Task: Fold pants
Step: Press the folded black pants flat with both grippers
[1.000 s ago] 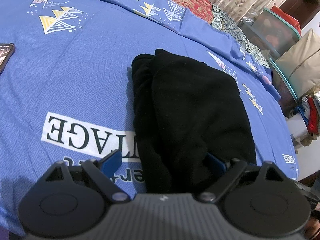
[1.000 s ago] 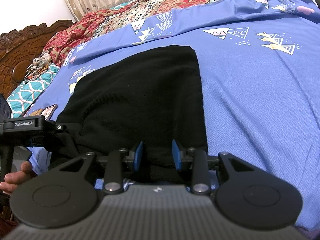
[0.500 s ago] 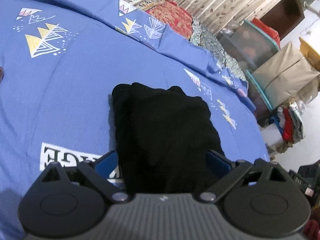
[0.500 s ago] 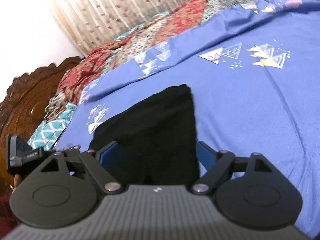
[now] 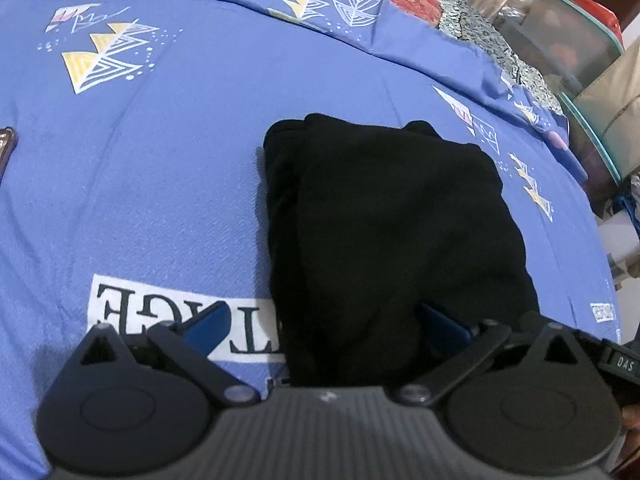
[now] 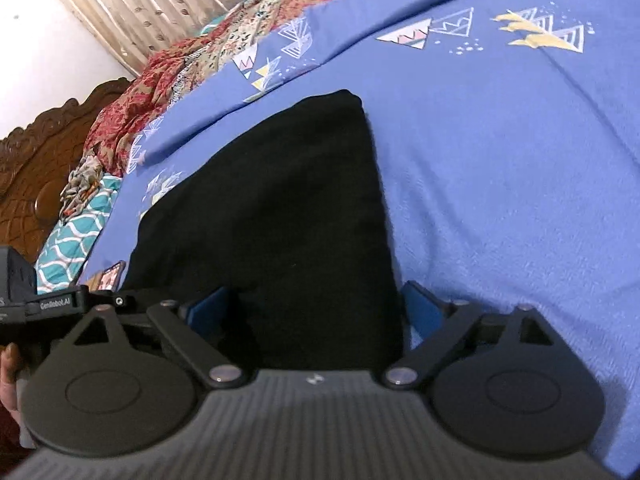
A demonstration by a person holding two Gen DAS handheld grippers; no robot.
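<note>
Black pants [image 5: 392, 232] lie folded into a compact stack on the blue bedsheet [image 5: 168, 184]. My left gripper [image 5: 324, 324] hovers over the stack's near edge, its jaws still opening wide; the blue pads [image 5: 208, 326] do not press the cloth. In the right wrist view the same pants [image 6: 280, 216] stretch away from my right gripper [image 6: 316, 306], whose jaws are also opening, with the near edge of the cloth between the blue fingers [image 6: 420, 312] but untouched. The other gripper's body [image 6: 44, 302] and a hand [image 6: 10, 372] show at the left edge.
A phone [image 5: 5, 148] lies on the sheet at the left. Patterned quilts [image 6: 200, 60] and a carved wooden headboard [image 6: 36, 160] border the bed. Storage boxes [image 5: 576, 40] and bags stand beyond the bed's far right side.
The right gripper was shut on the pants' near edge and has let go, its jaws now wide. The left jaws spread a little more. Both views swung up, then back down onto the stack.
</note>
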